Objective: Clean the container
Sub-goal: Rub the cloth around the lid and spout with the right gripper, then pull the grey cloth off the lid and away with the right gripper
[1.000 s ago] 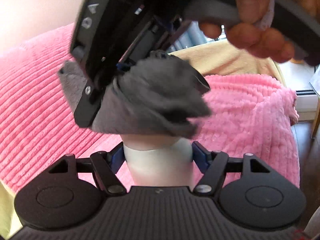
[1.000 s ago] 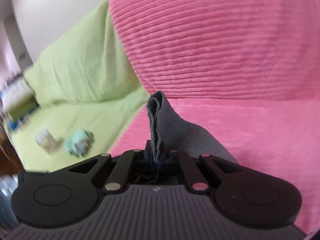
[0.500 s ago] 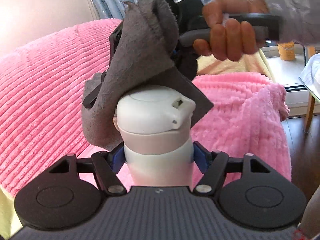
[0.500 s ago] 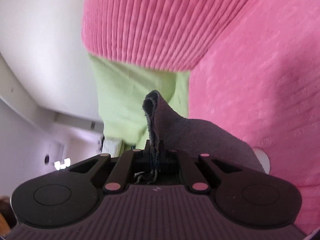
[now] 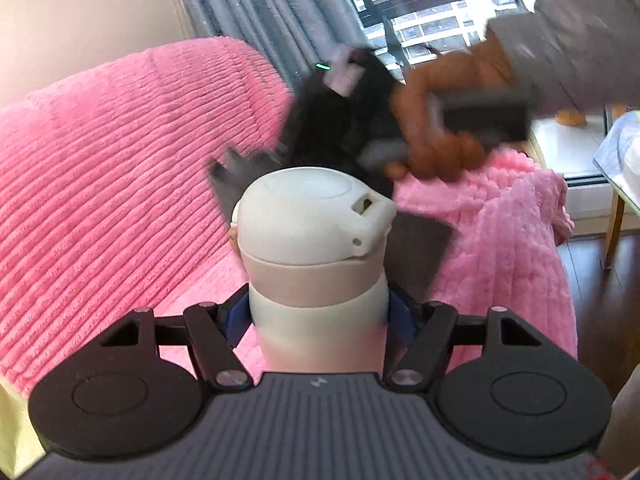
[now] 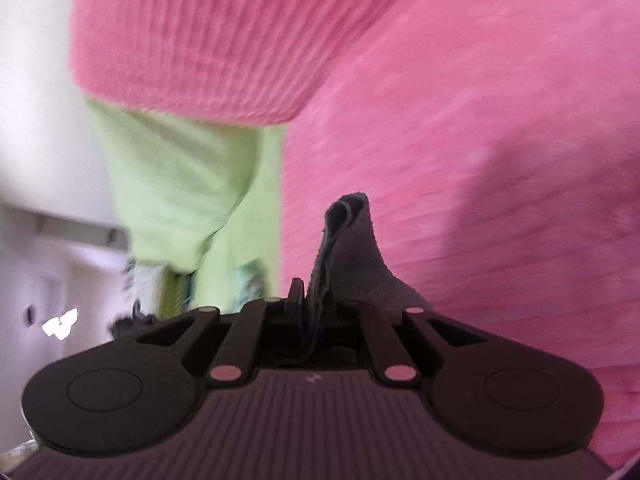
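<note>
My left gripper (image 5: pixel 318 314) is shut on a white bottle (image 5: pixel 316 248) with a flip-top lid and holds it upright in front of me. My right gripper (image 6: pixel 314 304) is shut on a folded grey cloth (image 6: pixel 352 256). In the left wrist view the right gripper (image 5: pixel 340 120) is blurred behind and above the bottle's lid, held by a hand. The grey cloth (image 5: pixel 416 256) hangs behind the bottle, showing on both sides of it.
A pink ribbed blanket (image 5: pixel 120 168) covers the sofa behind the bottle. A light green cover (image 6: pixel 180 176) lies beside it in the right wrist view. A window with grey curtains (image 5: pixel 248 4) and dark wood floor (image 5: pixel 608 304) are at the right.
The right gripper with the cloth has lifted off the lid and swung behind the bottle. The lid top now shows uncovered. The left gripper keeps the bottle still.
</note>
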A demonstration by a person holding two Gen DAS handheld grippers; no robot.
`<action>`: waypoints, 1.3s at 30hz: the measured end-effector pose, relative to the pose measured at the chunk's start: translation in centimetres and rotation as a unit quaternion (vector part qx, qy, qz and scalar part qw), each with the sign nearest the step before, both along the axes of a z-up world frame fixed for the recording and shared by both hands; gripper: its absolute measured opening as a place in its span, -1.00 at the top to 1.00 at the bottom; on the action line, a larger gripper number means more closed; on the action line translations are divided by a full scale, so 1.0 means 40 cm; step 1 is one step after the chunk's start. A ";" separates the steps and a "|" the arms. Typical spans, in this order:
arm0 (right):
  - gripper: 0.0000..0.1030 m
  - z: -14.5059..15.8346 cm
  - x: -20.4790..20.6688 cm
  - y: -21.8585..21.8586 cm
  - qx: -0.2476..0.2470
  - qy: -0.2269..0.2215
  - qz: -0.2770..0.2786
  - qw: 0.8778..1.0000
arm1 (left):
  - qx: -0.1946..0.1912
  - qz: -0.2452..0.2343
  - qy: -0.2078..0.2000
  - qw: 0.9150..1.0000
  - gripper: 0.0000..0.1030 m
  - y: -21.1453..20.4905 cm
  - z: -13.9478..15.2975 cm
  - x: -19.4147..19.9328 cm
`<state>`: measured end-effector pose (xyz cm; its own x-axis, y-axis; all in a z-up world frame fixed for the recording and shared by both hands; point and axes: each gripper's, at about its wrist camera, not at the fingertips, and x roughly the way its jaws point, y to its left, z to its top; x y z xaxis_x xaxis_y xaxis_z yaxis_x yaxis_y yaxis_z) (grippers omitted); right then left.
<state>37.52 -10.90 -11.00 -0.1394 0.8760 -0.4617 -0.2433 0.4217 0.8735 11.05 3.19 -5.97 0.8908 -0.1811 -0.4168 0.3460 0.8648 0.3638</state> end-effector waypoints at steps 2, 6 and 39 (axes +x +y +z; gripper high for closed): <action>0.89 -0.021 -0.022 -0.049 -0.019 -0.034 -0.058 0.998 | -0.022 0.011 0.007 1.000 -0.38 0.022 0.010 0.006; 0.90 0.000 -0.124 -0.196 0.114 -0.107 -0.168 0.973 | -0.076 0.034 0.024 0.996 -0.37 0.073 0.023 0.026; 0.91 -0.131 -0.377 -0.253 0.219 -0.074 -0.280 0.932 | -0.154 0.055 0.048 0.985 -0.31 0.107 0.061 0.089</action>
<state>22.46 -21.03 -16.26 0.4323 0.9015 -0.0199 -0.2240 0.1287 0.9661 14.59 7.45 -3.52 0.8707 -0.2178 -0.4409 0.2651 0.9630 0.0477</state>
